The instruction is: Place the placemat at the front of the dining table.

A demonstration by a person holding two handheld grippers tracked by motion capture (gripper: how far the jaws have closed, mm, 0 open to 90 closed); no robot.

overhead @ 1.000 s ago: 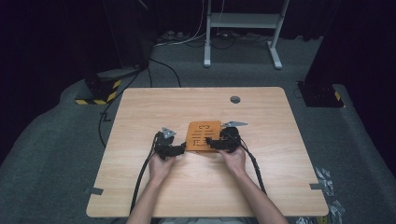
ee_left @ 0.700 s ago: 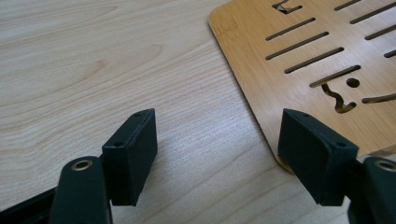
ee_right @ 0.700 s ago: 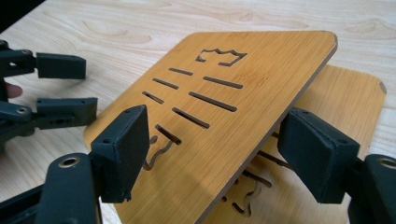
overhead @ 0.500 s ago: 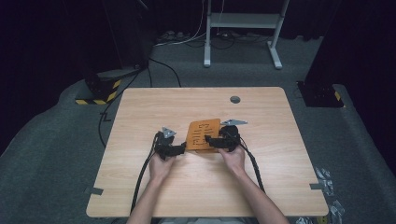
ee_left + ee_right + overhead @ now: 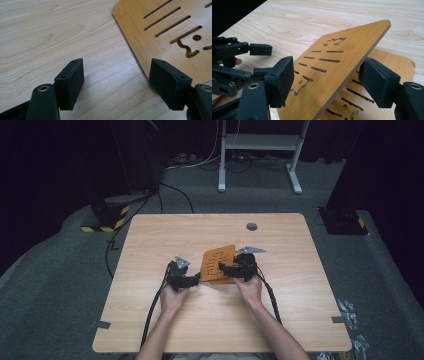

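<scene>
the upper wooden board [image 5: 342,67], a thin orange-brown panel with cut slots, sits at the centre of the right gripper view, tilted with its far edge raised toward the upper right of the frame. beneath it the lower wooden board [image 5: 392,62] lies flat on the desk [image 5: 312,15], showing at the right and lower centre of that frame. in the high view the boards appear as one orange stack [image 5: 218,263] just below the middle of the frame.

the right gripper [image 5: 329,82] has its fingers [image 5: 280,80] set wide, one on each side of the tilted board; they have just been closing, and whether the pads press on it cannot be told.

the left gripper [image 5: 116,82] rests at the lower part of its own view, fingers [image 5: 71,82] wide over bare desk, with the board's rounded corner at the upper right, beside the right finger.
</scene>
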